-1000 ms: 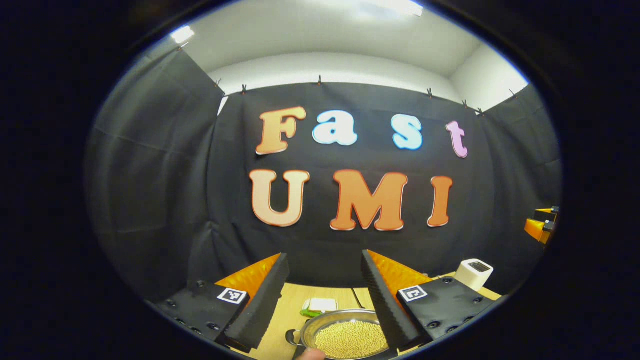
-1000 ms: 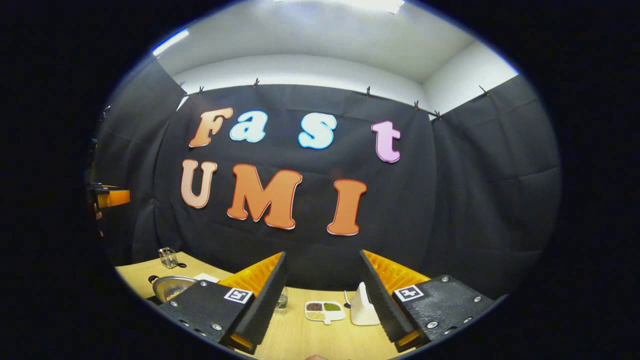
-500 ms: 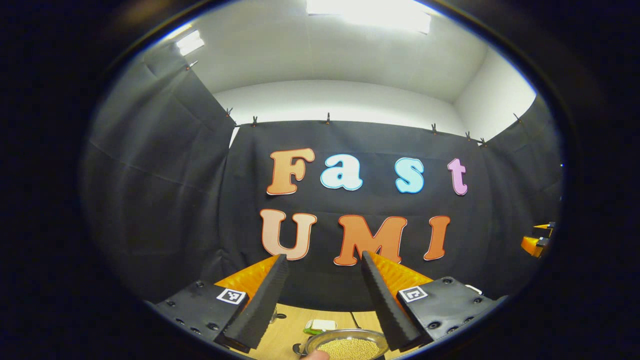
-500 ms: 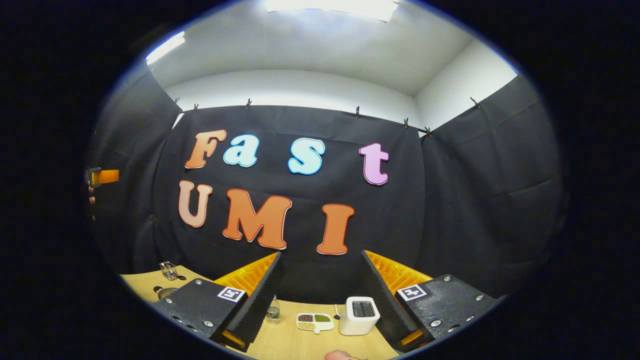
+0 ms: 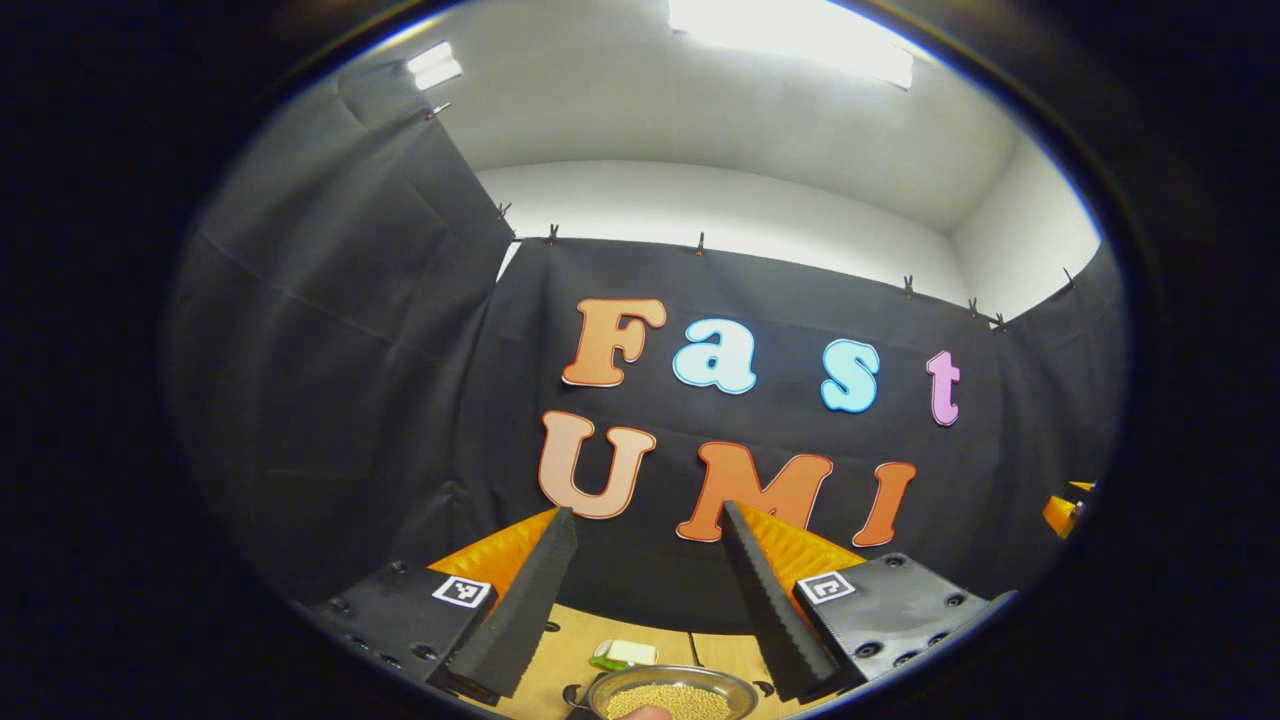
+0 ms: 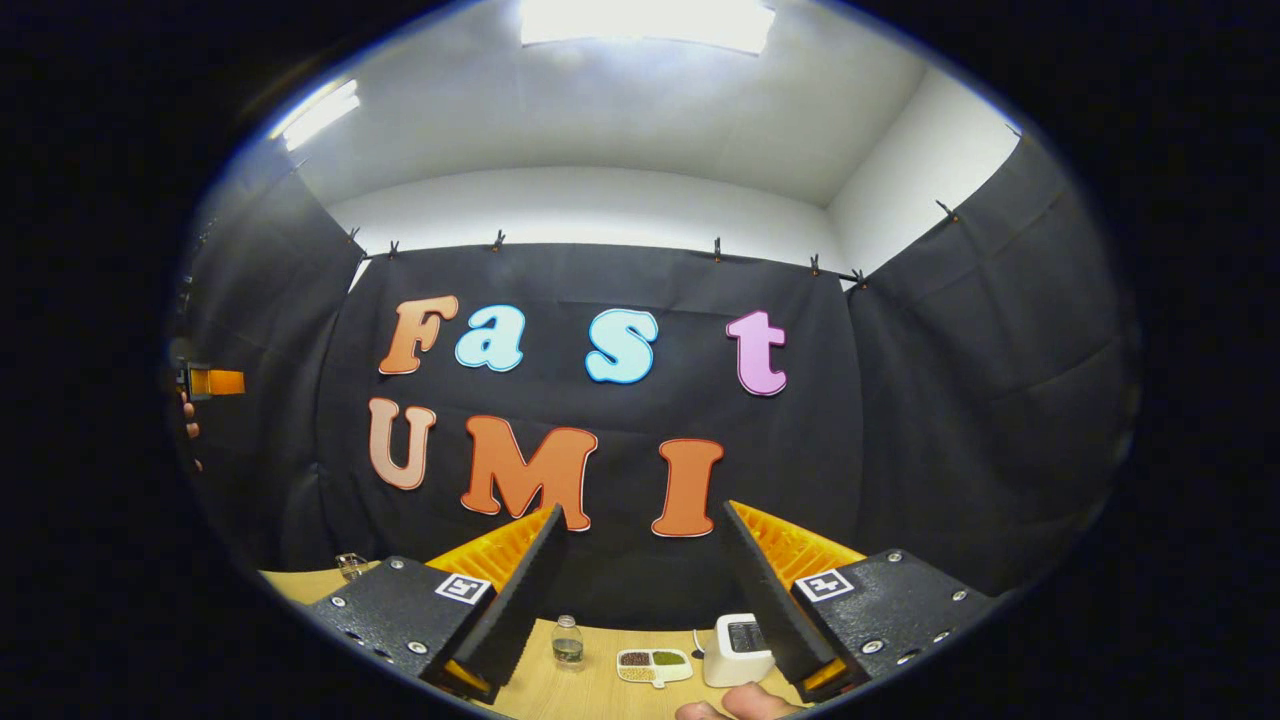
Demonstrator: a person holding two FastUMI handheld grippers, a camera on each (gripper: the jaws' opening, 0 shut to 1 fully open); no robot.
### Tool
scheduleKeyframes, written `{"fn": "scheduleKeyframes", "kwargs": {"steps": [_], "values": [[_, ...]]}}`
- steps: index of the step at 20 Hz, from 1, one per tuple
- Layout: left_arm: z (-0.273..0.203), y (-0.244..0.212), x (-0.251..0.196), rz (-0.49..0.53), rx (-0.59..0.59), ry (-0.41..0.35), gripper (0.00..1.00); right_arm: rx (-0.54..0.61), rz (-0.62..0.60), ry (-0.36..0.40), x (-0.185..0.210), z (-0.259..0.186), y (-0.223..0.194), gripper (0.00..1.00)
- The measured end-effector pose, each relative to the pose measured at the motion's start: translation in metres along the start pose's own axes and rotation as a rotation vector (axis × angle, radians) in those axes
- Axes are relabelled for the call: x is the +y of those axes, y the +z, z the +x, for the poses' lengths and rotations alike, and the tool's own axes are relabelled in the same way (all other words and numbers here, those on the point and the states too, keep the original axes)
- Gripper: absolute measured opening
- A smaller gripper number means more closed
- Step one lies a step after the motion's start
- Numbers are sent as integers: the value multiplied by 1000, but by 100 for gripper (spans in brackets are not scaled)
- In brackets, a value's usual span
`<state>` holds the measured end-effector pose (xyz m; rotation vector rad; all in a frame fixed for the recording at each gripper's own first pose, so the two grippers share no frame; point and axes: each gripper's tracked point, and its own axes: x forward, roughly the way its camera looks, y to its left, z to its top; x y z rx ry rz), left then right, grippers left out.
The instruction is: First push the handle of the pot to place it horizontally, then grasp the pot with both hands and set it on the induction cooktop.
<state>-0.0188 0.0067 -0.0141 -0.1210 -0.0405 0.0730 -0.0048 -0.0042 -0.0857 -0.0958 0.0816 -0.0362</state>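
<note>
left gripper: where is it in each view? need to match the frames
Left gripper view: the left gripper is the camera's own; its two fingers rise from the bottom centre, apart, with the pot low between them.
Right gripper view: the left gripper's orange part sits at the far left edge, mid-height, above the hand holding it.
Shared landmark: the wooden table along the bottom.

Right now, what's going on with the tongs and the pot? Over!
Left tongs open, above pot. Right tongs open, off by toaster. Pot untouched, full of beans.
</note>
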Motion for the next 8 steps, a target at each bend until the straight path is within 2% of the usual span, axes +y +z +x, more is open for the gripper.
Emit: {"fn": "scheduleKeyframes", "kwargs": {"steps": [1,3,6,8], "values": [[1,-1,1,8,2,-1,98,7,9,17,5,-1,-1,97],[3,2,3,32,-11,1,98,9,20,41,11,-1,1,95],[3,1,3,48,-16,1,98,-6,12,34,14,-2,0,97],[1,2,7,64,-30,12,98,-12,13,42,22,-8,-1,95]]}}
